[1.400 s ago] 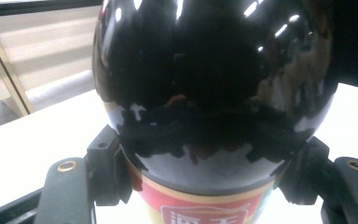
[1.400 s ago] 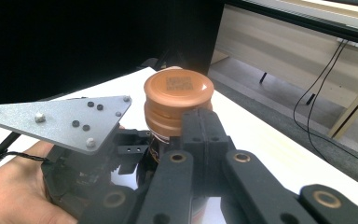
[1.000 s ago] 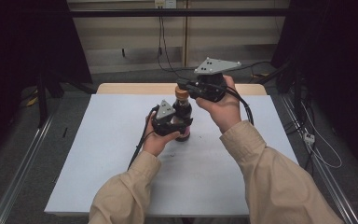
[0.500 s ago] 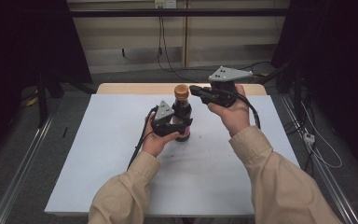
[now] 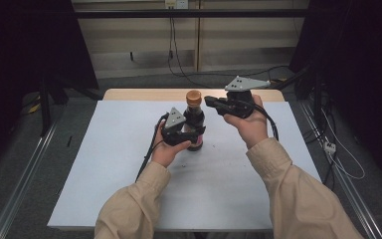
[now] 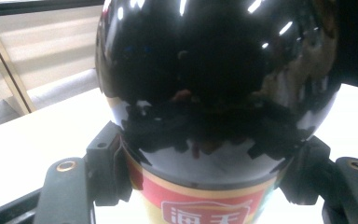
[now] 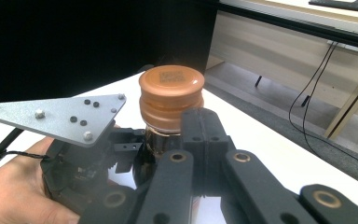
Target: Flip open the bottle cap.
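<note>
Two grippers, one upright bottle between them.

Your left gripper (image 5: pixel 195 133) clamps the dark bottle (image 5: pixel 195 122) around its belly, jaws pressed on either side just above the red label (image 6: pixel 200 207), so the bottle stands on the white table (image 5: pixel 104 164) with its long axis vertical. The brown cap (image 7: pixel 171 88) tops it, free of any grip. Your right gripper (image 5: pixel 210 101), jaws pinched together with nothing between them, sits just right of the cap at neck height, tips aimed at it. By my reading, it is the nearer tool for the cap, coming in sideways.
</note>
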`<state>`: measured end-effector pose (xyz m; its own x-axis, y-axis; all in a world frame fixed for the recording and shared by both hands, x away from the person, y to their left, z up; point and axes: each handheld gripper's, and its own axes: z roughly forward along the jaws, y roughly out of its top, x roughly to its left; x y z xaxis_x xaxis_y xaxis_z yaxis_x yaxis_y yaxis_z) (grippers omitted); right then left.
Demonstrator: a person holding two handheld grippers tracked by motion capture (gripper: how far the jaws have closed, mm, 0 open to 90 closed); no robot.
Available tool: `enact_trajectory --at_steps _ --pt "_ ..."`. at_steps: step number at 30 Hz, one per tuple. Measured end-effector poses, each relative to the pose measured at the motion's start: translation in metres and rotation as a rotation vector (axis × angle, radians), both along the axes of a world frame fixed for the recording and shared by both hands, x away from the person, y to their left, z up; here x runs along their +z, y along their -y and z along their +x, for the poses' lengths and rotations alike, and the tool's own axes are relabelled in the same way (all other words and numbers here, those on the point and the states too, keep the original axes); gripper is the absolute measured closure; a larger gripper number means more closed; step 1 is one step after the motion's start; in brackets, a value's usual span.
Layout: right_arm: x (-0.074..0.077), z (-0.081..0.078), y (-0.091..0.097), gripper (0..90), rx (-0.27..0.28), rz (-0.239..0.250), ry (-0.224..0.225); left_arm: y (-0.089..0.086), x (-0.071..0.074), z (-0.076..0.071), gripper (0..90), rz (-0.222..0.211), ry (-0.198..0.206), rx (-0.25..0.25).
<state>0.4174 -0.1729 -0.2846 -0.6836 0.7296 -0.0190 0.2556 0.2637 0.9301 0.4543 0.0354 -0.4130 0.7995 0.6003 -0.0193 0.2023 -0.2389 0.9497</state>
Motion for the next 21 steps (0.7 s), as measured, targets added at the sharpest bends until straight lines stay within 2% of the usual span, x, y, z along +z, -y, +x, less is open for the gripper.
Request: enact_trajectory --at_steps 13,21 --pt "-0.0054 0.0032 -0.0071 90.0 0.013 -0.027 -0.013 0.0005 -0.0002 -0.0003 30.4 -0.004 -0.001 0.002" --pt "-0.0010 0.0052 -0.0077 90.0 0.021 -0.030 -0.014 0.0002 -0.0004 0.0001 30.5 -0.005 -0.003 0.001"
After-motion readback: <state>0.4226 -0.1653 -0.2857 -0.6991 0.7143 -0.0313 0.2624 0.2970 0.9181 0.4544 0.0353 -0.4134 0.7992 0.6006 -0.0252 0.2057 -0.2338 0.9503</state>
